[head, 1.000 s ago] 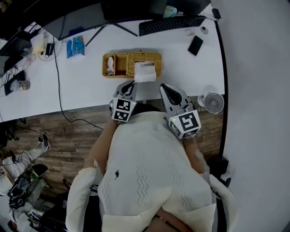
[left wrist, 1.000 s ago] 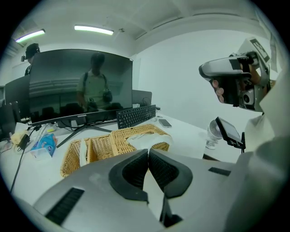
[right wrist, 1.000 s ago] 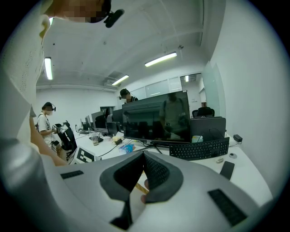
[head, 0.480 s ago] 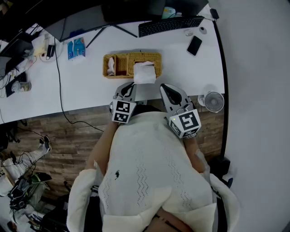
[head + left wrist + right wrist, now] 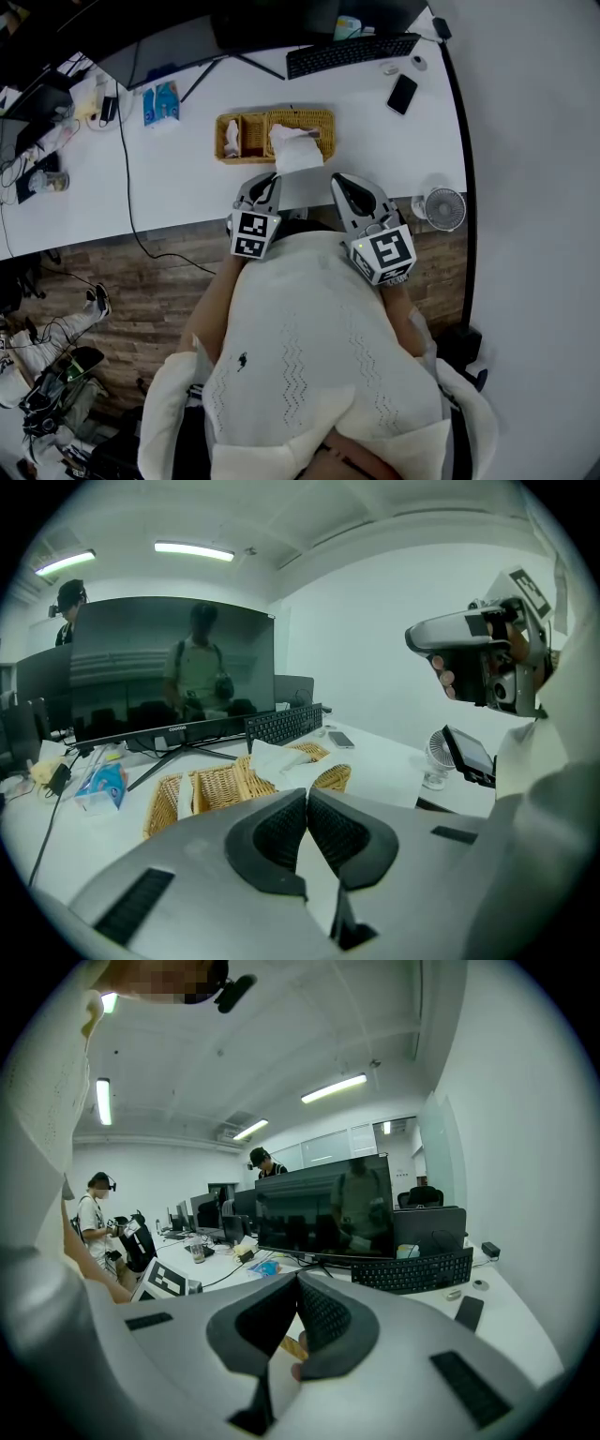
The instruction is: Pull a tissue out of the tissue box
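A woven wicker tissue box [image 5: 313,120] stands mid-table, and a white tissue [image 5: 294,150] sticks out of its top, leaning toward me. The left gripper view shows that same tissue [image 5: 275,757] rising over the wicker box [image 5: 215,787]. My left gripper [image 5: 265,180] hovers over the near table edge just in front of the tissue, jaws shut with nothing between them [image 5: 305,794]. Over the same edge, to the tissue's right, my right gripper [image 5: 343,181] is likewise shut and empty [image 5: 298,1279]. Neither gripper touches the tissue.
A keyboard [image 5: 354,49], phone [image 5: 403,94] and monitor stand lie at the back of the white table [image 5: 187,183]. A small fan [image 5: 443,208] sits at the near right corner. A blue pack [image 5: 161,101] and a black cable [image 5: 122,150] lie at left.
The tissue's top now leans more to the left than before. Both grippers have stayed near the table edge, and the view has shifted slightly.
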